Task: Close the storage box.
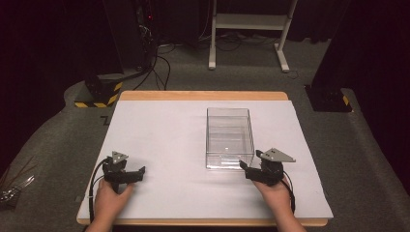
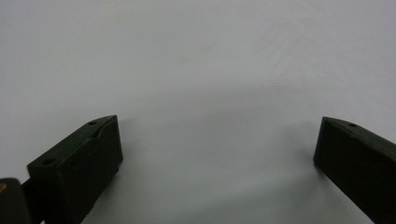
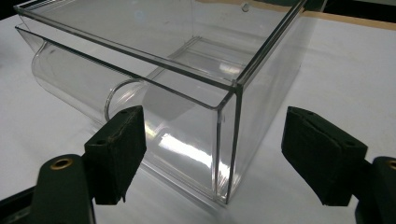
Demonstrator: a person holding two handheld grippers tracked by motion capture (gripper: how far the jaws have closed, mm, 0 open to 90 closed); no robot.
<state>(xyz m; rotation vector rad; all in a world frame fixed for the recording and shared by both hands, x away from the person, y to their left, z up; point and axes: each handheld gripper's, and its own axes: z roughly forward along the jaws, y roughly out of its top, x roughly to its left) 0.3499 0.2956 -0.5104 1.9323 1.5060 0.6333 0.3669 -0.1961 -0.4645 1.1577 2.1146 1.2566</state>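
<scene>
My left hand (image 1: 109, 200): comes in from the near edge of the table (image 1: 159, 145), wrist low, fingers wrapped around the grip, knuckles pointing forward and a little toward the middle.
My left hand-held gripper (image 1: 140, 172): sits low over the white sheet at the near left of the table, its grey three-cornered plate on top; the jaws point toward the right. In the left gripper view (image 2: 217, 144) the two black jaws stand wide apart with bare white surface between them, pinching nothing.
My right hand (image 1: 275, 191): enters from the near edge at the right, forearm angled slightly inward, hand closed around the grip.
My right hand-held gripper (image 1: 244, 168): near the clear box (image 1: 229, 137), just beside its near right corner, jaws aimed left toward it. In the right gripper view (image 3: 212, 154) the jaws are spread wide, the box's near corner standing between and beyond them; whether either pad touches the wall I cannot tell.
Clear box: upright and open-topped, just right of the table's centre, with a rounded clear handle (image 3: 74, 88) along its near wall.
Cables: one trails back from each hand-held gripper along my wrist.
</scene>
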